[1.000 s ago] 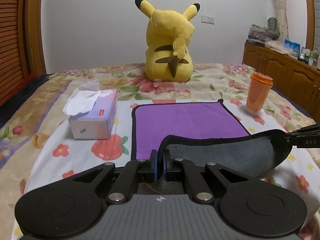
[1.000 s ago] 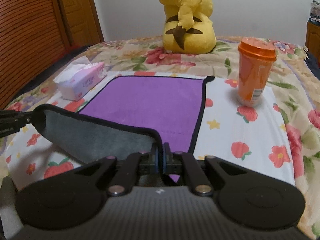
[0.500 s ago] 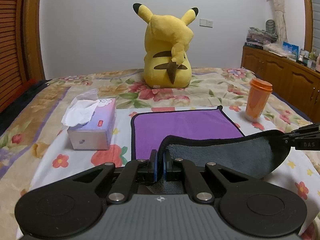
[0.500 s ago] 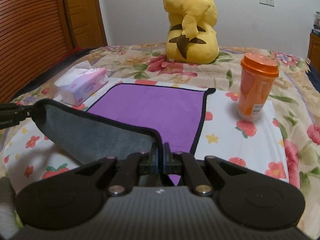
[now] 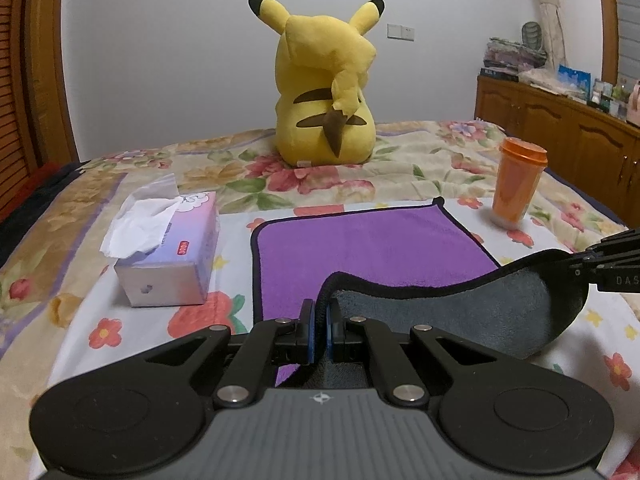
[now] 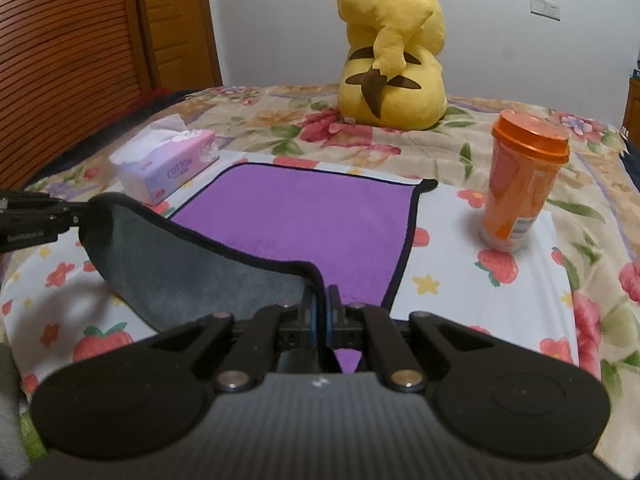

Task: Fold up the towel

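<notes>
Firmly pinched, the left gripper (image 5: 319, 330) has its blue-padded jaws closed on the near left corner of the purple towel (image 5: 368, 244), and the right gripper (image 6: 320, 312) is clamped the same way on the near right corner. Between them the near hem hangs lifted, its grey underside facing the cameras, while the far half lies flat on the floral bedspread (image 5: 400, 160).

Judging from this, the fold is only begun: the raised edge has yet to travel to the far hem. If one gripper leads the other, the edges will likely land skewed; the thick pile could also slip from so small a bite. A wide swing on the right risks tipping the orange lidded cup (image 6: 520, 188), which stands just right of the towel.

Only the right wrist view shows the "COTTON" lettering on the tissue box (image 6: 168, 164) and the wooden door; the left view alone shows the cluttered sideboard (image 5: 560, 120). Both show the Pikachu plush (image 5: 326, 88) beyond.
</notes>
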